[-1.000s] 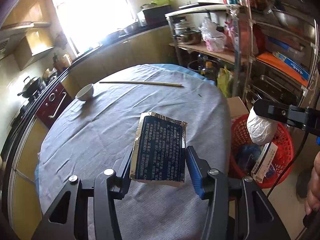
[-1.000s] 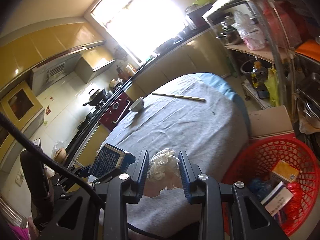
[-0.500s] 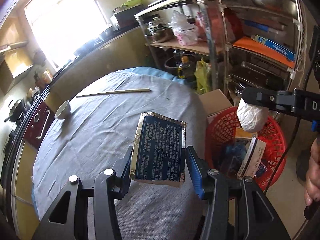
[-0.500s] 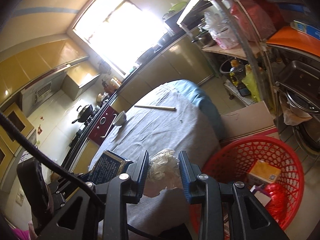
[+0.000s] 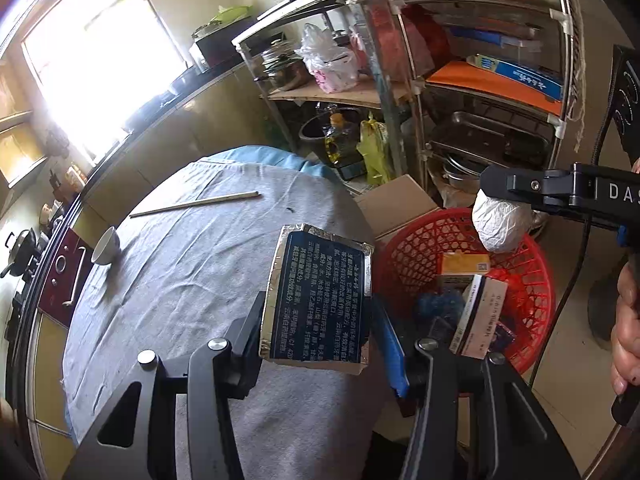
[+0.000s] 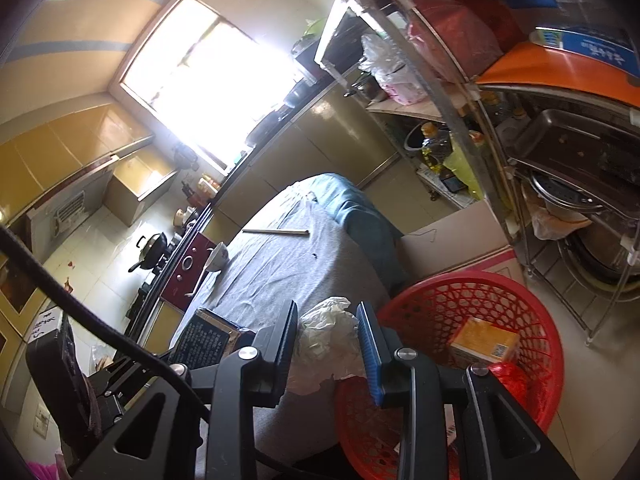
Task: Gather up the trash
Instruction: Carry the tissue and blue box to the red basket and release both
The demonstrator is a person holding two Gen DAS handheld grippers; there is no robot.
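Left wrist view, left to right. One white bowl [image 5: 106, 246] near the left edge of the round table [image 5: 180, 280], which is covered in grey cloth. Beyond it, chopsticks [image 5: 196, 203] lie flat, seemingly one pair; the sticks cannot be told apart.

Left gripper [image 5: 316, 320]: fingers narrowed onto one dark blue foil-edged packet [image 5: 318, 296], held upright over the table's near right edge.

Right of the table, on the floor: one red basket [image 5: 532, 276]. Inside it, one yellow box [image 5: 464, 264], one white carton [image 5: 478, 312] standing on end, some blue and dark scraps too unclear to count. One cardboard box [image 5: 394, 204] behind the basket.

Right gripper [image 6: 328, 340]: fingers pinched close on one crumpled white paper wad [image 6: 330, 340]. In the left wrist view the paper wad hangs over the basket's far rim. One hand [image 5: 626, 320] shows at the far right edge.

Two pieces of trash held, one per gripper; neither is in the basket.
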